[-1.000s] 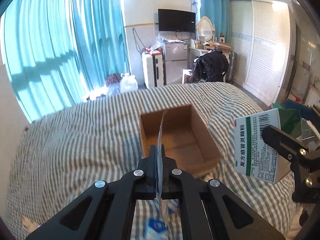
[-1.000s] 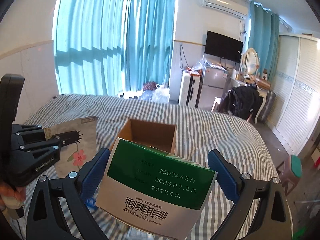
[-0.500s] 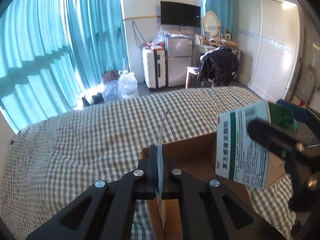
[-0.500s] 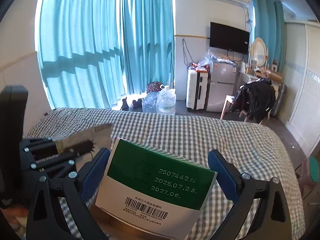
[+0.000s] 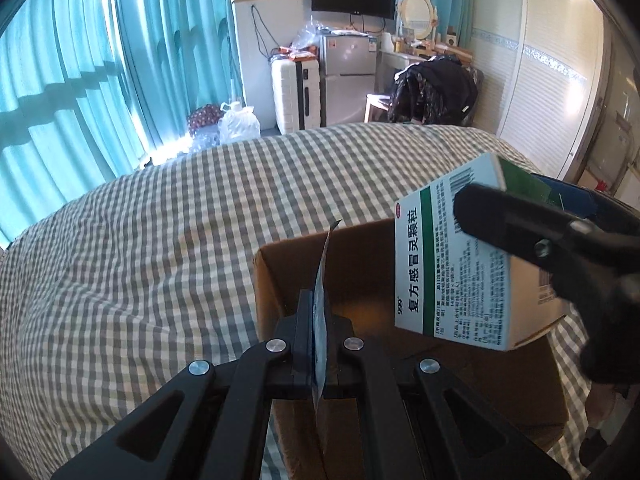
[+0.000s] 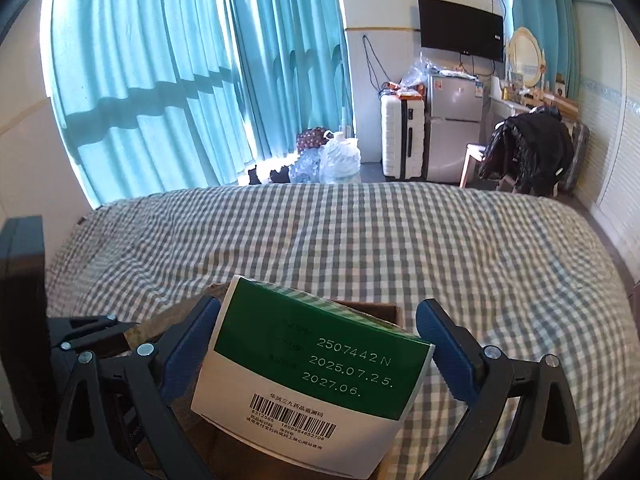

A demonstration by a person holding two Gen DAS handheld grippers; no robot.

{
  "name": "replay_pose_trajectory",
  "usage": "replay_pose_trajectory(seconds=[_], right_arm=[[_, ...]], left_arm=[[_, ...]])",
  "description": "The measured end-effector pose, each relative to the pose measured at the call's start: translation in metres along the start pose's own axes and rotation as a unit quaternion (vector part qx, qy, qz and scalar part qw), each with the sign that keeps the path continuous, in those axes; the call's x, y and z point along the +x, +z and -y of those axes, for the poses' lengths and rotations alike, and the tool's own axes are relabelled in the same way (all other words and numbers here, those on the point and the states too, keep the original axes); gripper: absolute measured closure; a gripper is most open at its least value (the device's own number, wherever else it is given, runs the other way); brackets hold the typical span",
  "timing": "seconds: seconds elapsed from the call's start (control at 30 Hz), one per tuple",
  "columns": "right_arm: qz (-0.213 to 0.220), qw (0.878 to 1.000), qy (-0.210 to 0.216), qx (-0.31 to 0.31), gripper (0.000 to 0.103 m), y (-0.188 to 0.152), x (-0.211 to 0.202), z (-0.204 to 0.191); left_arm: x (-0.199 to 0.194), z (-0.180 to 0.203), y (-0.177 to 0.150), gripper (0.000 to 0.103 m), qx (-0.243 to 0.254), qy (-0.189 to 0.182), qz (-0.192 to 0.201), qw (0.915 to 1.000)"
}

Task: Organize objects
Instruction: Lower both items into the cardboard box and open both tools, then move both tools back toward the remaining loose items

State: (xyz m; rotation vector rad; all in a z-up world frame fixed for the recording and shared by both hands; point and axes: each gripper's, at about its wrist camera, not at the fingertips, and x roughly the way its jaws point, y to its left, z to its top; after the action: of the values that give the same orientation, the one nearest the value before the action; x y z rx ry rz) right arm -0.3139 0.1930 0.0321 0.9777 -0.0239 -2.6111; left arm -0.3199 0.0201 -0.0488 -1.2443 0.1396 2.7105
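Broadly, a bed (image 5: 140, 264) covered in grey-and-white checked cloth fills the lower half of both views; its far edge curves away toward teal curtains (image 6: 160, 80) that hang in deep folds across a bright window. Against the far white wall stand a ribbed white suitcase (image 6: 400, 136), a small silver refrigerator (image 6: 454, 120) and, above them, a dark flat television (image 6: 460, 28). A chair draped with a black jacket (image 6: 524, 152) stands to the right, before pale louvred wardrobe doors (image 5: 532, 80).

An open cardboard box (image 5: 272, 280), brown and matte, rests on the bed close to the cameras; wide stretches of checked cloth lie bare to its left, beyond it and to its right. Its left wall and far rim show in the left wrist view; the near rim is hidden behind the tools.

Left gripper (image 5: 318, 344): black, with bolted linkages, jaws clamped flat on a thin blue-printed sachet (image 5: 322, 280), which stands on edge and points upward over the box's interior.

Right gripper (image 6: 316, 356): black arms with blue pads (image 6: 188, 344), clenched on the two sides of a medicine carton (image 6: 308, 376), a rectangular white-and-green cardboard pack printed with a barcode and dates. In the left wrist view this carton is tilted above the right part of the box's opening, clear of the box's floor.
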Motion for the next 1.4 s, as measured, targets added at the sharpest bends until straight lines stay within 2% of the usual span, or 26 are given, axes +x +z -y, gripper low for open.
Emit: replay_pose_trajectory(seconds=[0.1, 0.2, 0.33, 0.37, 0.43, 0.57, 0.73, 0.9, 1.0, 1.07, 1.2, 1.33, 1.4], right_arm=[[-0.003, 1.000, 0.018, 0.011, 0.004, 0.000, -0.003, 0.005], [0.015, 1.000, 0.004, 0.014, 0.003, 0.006, -0.017, 0.007], [0.031, 0.999, 0.000, 0.023, 0.002, 0.015, -0.048, 0.008], [0.037, 0.999, -0.004, 0.023, 0.002, 0.018, -0.058, 0.007], [0.051, 0.998, -0.014, 0.021, 0.002, 0.021, -0.084, 0.005], [0.068, 0.997, -0.027, -0.002, 0.002, 0.029, -0.137, -0.005], [0.091, 0.993, -0.058, -0.041, 0.001, 0.032, -0.206, -0.024], [0.097, 0.990, -0.072, -0.071, 0.000, 0.014, -0.261, -0.044], [0.089, 0.990, -0.076, -0.081, 0.000, -0.006, -0.281, -0.051], [0.077, 0.990, -0.074, -0.087, 0.000, -0.021, -0.286, -0.054], [0.065, 0.988, -0.085, -0.115, 0.000, -0.061, -0.291, -0.059], [0.035, 0.983, -0.111, -0.144, 0.000, -0.105, -0.273, -0.066], [0.014, 0.982, -0.104, -0.155, 0.000, -0.130, -0.257, -0.068]], left_arm=[[-0.001, 0.005, -0.003, 0.101, 0.005, -0.007, -0.003, 1.0000], [-0.013, 0.011, -0.004, 0.094, 0.018, -0.006, 0.001, 0.9998], [-0.041, 0.013, -0.003, 0.064, 0.026, 0.004, 0.001, 0.9997], [-0.049, 0.012, -0.002, 0.049, 0.023, 0.004, 0.005, 0.9997], [-0.072, 0.011, -0.003, 0.027, 0.013, 0.011, 0.017, 0.9997], [-0.127, 0.014, -0.003, 0.017, 0.014, 0.017, 0.050, 0.9985], [-0.189, 0.022, -0.013, 0.007, 0.021, 0.041, 0.076, 0.9960], [-0.232, 0.018, -0.031, 0.006, 0.000, 0.036, 0.080, 0.9962], [-0.251, 0.017, -0.051, 0.005, -0.004, 0.051, 0.079, 0.9956], [-0.261, 0.014, -0.071, 0.005, 0.001, 0.072, 0.074, 0.9946], [-0.265, 0.009, -0.109, 0.005, -0.006, 0.083, 0.069, 0.9941], [-0.244, 0.006, -0.147, 0.005, -0.027, 0.103, 0.045, 0.9933], [-0.226, 0.007, -0.165, 0.005, -0.041, 0.110, 0.026, 0.9928]])
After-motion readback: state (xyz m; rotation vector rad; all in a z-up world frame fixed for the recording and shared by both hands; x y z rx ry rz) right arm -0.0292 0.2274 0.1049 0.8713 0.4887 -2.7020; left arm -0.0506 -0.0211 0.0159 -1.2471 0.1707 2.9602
